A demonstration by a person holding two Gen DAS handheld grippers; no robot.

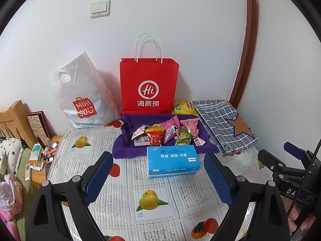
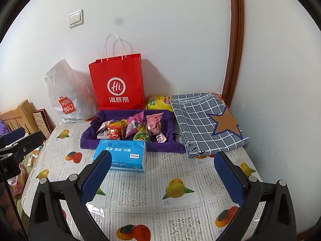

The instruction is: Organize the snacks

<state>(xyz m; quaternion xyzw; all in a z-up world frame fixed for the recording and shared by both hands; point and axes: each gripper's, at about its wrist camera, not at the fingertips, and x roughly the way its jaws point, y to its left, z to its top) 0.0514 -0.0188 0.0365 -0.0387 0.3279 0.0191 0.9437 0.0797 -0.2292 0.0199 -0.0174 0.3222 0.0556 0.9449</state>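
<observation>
yellow packet [image 2: 158, 102] half hidden behind red bag [image 2: 118, 84] (label too small to read)

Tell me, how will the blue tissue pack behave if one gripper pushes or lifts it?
The tissue pack looks soft-wrapped, so it would probably dent rather than break. Lying flat on the glossy table cover, it should slide, not roll or tip. It is likely light for its bulk.

You face a plain white wall [image 1: 180, 20] with a double light switch [image 1: 100, 8] at upper left. A brown wooden door frame [image 1: 247, 46] runs down at right. The near table [image 1: 128, 182] wears a fruit-print cover. At far left, a wooden headboard [image 1: 14, 118] and a cluttered bedside stand [image 1: 43, 160].
</observation>
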